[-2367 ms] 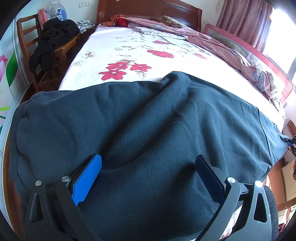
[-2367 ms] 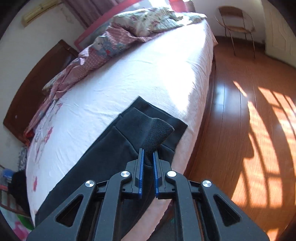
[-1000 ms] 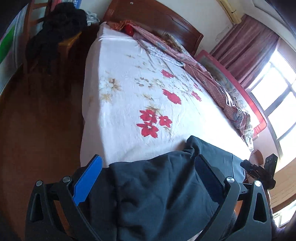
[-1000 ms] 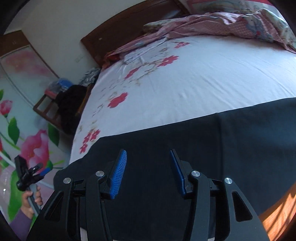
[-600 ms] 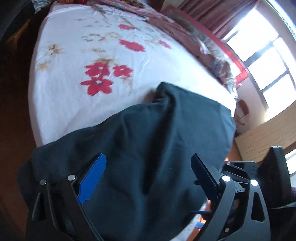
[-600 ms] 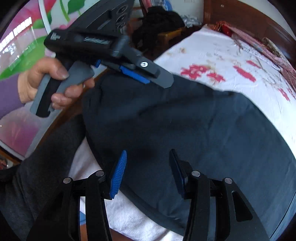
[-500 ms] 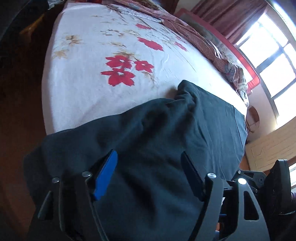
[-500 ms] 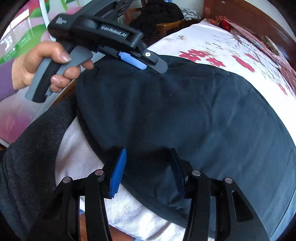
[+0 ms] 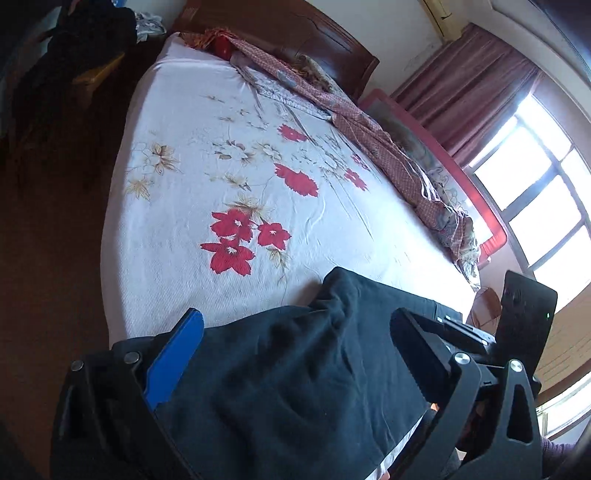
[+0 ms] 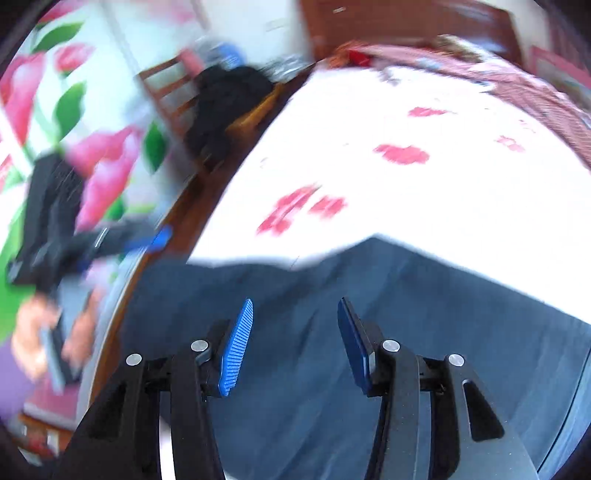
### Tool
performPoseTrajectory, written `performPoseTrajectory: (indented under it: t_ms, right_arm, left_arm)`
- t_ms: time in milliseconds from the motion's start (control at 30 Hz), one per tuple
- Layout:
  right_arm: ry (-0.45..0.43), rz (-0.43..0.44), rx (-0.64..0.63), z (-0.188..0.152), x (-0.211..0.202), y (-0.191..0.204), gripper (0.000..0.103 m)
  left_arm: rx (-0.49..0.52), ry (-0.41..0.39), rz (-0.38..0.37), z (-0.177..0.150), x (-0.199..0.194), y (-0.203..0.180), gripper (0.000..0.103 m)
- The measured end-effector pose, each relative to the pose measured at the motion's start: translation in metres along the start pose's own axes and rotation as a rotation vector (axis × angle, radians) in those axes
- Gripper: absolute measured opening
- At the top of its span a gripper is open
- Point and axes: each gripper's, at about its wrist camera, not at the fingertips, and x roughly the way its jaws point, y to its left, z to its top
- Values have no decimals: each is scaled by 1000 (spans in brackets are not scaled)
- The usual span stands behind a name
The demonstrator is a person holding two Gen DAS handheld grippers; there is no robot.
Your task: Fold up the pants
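Note:
Dark pants [image 9: 295,369] lie folded in a thick heap at the near edge of the bed [image 9: 207,177]. My left gripper [image 9: 295,343] hovers over that heap with its jaws opening wide. The cloth lies between and under the fingers, and neither pad presses on it. In the blurred right wrist view the same pants [image 10: 406,314] spread below my right gripper [image 10: 295,332], which stands partly open with nothing pinched. A hand [image 10: 33,332] holds the left gripper [image 10: 155,238] off the bed's left edge.
The white sheet with red flowers runs to a wooden headboard [image 9: 295,33]. A patterned quilt [image 9: 369,125] is bunched along the far side. A chair piled with dark clothes [image 9: 74,48] stands beside the bed over brown wood floor [image 9: 48,240]. Bright windows [image 9: 535,192] are at the right.
The right gripper has let go of the pants cuff and swung across to the left end of the heap. The left jaws narrowed briefly, then spread wide again, and the left hand shifted sideways.

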Motion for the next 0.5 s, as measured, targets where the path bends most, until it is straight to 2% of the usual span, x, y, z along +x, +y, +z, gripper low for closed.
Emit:
performPoseTrajectory:
  t_ms: [33,67,100,133,167,200,267,333,367,433,500]
  right_arm:
    - [14,-18,12,8,15,-5,47]
    - [57,-56,-11,10,33,-6,47]
    - [126,-112,-76,5,52,-4,47]
    - [203,-226,-165,-6,74,-5,47]
    - [206,-245,-213,-17,81,-10,47]
    - [160,-240,-219,-19,77,-14,47]
    - [165,-249,-222,-29,63,-20,49]
    - [161,-229,-93,-20,45,-39,51]
    - [118,-226,-53,-18,29,-42,51]
    - [44,-172,-23,-28,-4,-46,51]
    - [16,-92,-50,-49,-32,-44,51]
  left_arm:
    - [-23,18,21,-2,10,5,101]
    - [-46,39,74,-7,20,12,101]
    - [-59,62,122,-14,29,20,101]
    - [-65,67,146,-21,33,27,100]
    - [-36,47,150,-26,34,27,100]
    - [-1,42,171,-30,32,22,100]
    - [46,45,205,-35,33,16,100]
    - [60,38,212,-36,33,18,100]
    - [62,36,219,-35,31,18,100]
    - [43,34,226,-32,25,16,100]
    - [37,0,266,-32,14,10,101]
